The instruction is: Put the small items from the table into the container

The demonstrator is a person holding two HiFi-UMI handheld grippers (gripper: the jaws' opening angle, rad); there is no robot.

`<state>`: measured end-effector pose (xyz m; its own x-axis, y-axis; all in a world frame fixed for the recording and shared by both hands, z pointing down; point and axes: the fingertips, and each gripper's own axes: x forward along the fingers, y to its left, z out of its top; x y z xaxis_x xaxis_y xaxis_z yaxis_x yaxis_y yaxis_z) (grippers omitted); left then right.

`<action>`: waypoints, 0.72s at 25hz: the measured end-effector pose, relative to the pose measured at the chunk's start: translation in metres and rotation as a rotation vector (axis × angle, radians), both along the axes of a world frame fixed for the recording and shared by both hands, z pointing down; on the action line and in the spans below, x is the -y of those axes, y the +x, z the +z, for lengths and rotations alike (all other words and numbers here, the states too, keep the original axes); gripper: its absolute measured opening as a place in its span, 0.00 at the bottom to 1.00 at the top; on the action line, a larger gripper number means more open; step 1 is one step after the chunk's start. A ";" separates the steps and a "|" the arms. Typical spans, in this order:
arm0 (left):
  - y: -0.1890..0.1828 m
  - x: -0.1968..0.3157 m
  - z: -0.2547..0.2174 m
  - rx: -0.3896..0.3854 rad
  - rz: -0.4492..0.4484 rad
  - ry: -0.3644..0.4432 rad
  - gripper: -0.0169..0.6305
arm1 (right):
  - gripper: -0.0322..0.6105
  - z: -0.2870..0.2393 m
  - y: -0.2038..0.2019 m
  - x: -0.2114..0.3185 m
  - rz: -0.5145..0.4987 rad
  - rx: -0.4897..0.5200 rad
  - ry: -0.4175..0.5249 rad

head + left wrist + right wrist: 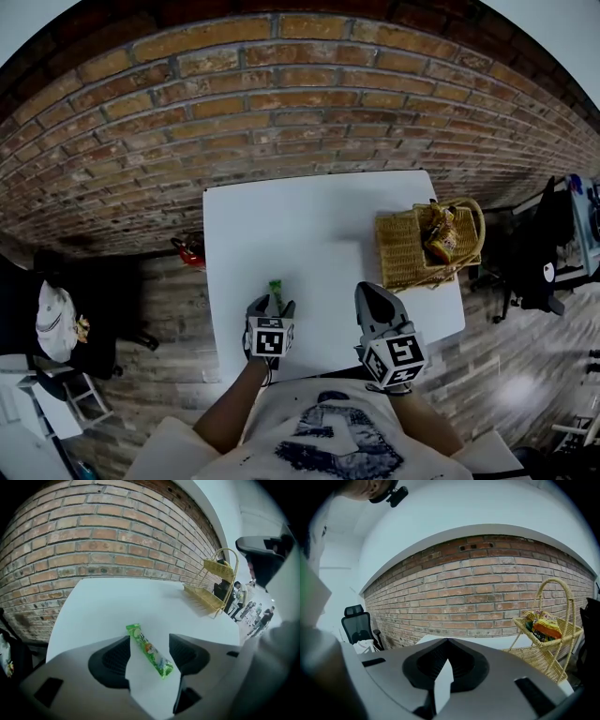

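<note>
A slim green snack packet [149, 651] lies flat on the white table [281, 216], close to its near edge. My left gripper [149, 641] stands open just above it, one jaw on each side of the packet, the pads clear of it. In the head view the packet [276, 285] shows just beyond the left gripper [273, 303]. My right gripper [372, 292] hovers beside it to the right, shut with nothing in it, as the right gripper view [447, 644] confirms. The wicker basket [403, 251] stands at the table's right edge and holds colourful packets [439, 234].
A brick wall [281, 103] runs behind the table. A red object [190, 251] sits on the floor left of the table. A dark chair with a white bag [56, 323] stands at far left, another dark chair [539, 253] at the right.
</note>
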<state>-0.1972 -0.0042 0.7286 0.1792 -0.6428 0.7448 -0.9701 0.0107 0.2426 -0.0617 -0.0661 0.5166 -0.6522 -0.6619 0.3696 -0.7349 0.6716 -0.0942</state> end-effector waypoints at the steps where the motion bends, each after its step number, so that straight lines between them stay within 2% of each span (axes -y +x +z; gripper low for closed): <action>1: 0.001 -0.001 0.003 -0.002 0.006 -0.010 0.50 | 0.08 0.000 0.001 0.000 0.004 -0.002 0.001; 11: 0.003 -0.001 0.020 0.018 0.045 -0.060 0.48 | 0.08 -0.004 0.007 0.005 0.032 -0.017 0.010; 18: -0.007 -0.002 0.022 0.090 0.047 -0.060 0.32 | 0.08 -0.004 0.007 0.007 0.034 -0.019 0.009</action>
